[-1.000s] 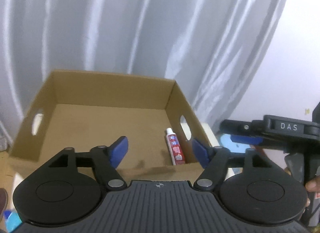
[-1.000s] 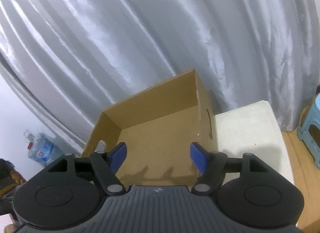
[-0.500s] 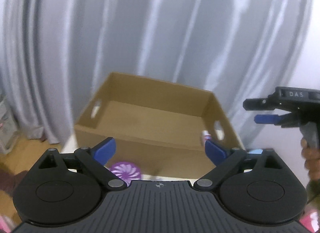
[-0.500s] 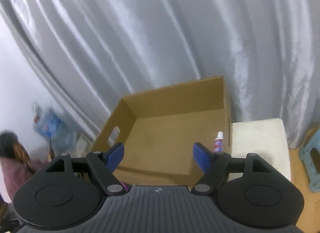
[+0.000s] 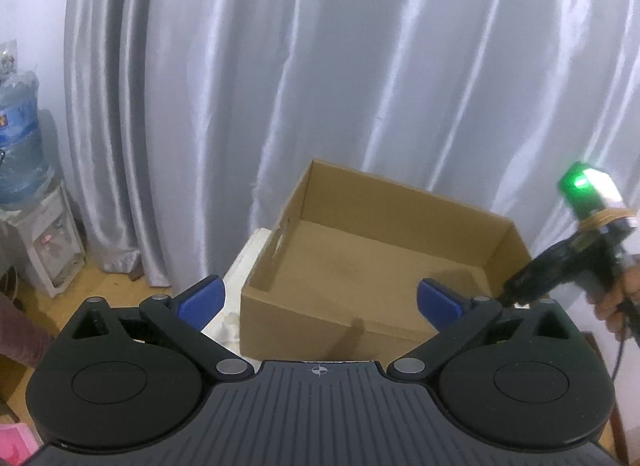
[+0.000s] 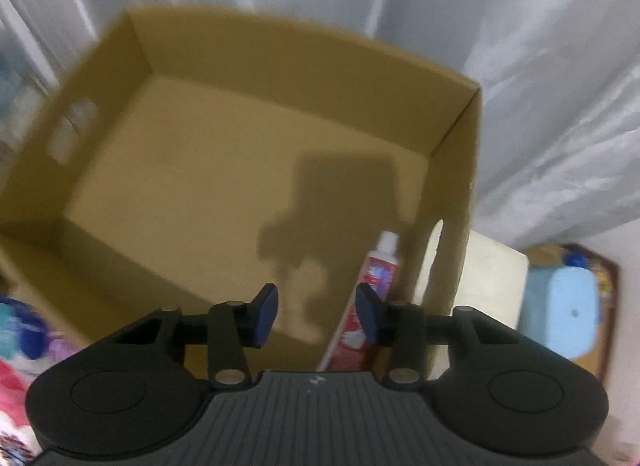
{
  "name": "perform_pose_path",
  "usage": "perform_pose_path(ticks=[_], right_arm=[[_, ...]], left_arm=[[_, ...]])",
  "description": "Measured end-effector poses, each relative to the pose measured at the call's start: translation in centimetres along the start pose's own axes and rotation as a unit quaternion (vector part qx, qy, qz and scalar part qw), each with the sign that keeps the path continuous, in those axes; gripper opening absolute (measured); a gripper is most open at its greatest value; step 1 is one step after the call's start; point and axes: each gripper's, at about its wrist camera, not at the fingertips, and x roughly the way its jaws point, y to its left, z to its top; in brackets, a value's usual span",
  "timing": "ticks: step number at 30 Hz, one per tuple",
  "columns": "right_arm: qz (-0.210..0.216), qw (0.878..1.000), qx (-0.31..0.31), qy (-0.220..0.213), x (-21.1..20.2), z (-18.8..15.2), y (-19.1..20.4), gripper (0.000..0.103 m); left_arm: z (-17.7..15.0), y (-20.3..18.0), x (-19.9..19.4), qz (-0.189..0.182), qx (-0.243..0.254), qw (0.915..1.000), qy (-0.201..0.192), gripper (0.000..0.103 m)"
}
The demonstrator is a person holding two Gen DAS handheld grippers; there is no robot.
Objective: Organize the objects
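An open brown cardboard box [image 5: 400, 221] stands on a white surface [image 5: 248, 262] before a silver curtain. In the right wrist view I look down into the box [image 6: 240, 113]; a red and white toothpaste tube [image 6: 378, 270] lies along its right wall. My right gripper [image 6: 316, 316] is open and empty just above the box floor, its right finger beside the tube. My left gripper [image 5: 320, 300] is wide open and empty, held back from the box's near left corner. The right gripper's body [image 5: 568, 262] shows at the far right in the left wrist view.
A water dispenser [image 5: 24, 201] stands at the left by the curtain. A light blue stool [image 6: 560, 314] sits to the right of the white surface [image 6: 492, 278]. Colourful pink and purple items [image 6: 24, 338] lie blurred at the left of the box.
My left gripper has pulled back and swung left, so the box now sits farther off. My right gripper has dropped down into the box near the toothpaste and its jaws have narrowed.
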Motion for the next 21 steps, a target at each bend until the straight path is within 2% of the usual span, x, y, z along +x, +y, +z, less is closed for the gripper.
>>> perform_pose_path(ticks=[4, 5, 6, 11, 13, 18, 21], right_arm=[[-0.053, 0.997, -0.021, 0.056, 2.9, 1.8, 0.9, 0.041], [-0.058, 0.996, -0.02, 0.068, 3.4, 2.2, 1.0, 0.04], [-0.063, 0.994, -0.046, 0.073, 4.0, 2.5, 1.2, 0.04], [-0.095, 0.986, -0.058, 0.124, 6.3, 2.4, 1.5, 0.039], [-0.108, 0.983, -0.075, 0.128, 6.8, 2.4, 2.2, 0.038], [-0.11, 0.981, -0.062, 0.149, 8.4, 2.6, 2.2, 0.037], [-0.116, 0.98, -0.069, 0.149, 8.5, 2.5, 2.6, 0.04]], left_arm=[[-0.1, 0.5, 1.0, -0.008, -0.004, 1.0, -0.001, 0.103], [-0.2, 0.7, 1.2, -0.008, -0.005, 0.9999, -0.001, 0.103], [-0.2, 1.0, 1.3, -0.009, -0.007, 0.9999, -0.002, 0.103], [-0.6, 2.3, 2.3, -0.019, -0.023, 0.9995, 0.009, 0.103], [-0.7, 2.7, 2.4, -0.023, -0.03, 0.9993, 0.009, 0.103], [-0.9, 3.4, 2.6, -0.028, -0.036, 0.9989, 0.008, 0.103], [-0.9, 3.7, 2.8, -0.027, -0.038, 0.9988, 0.013, 0.103]])
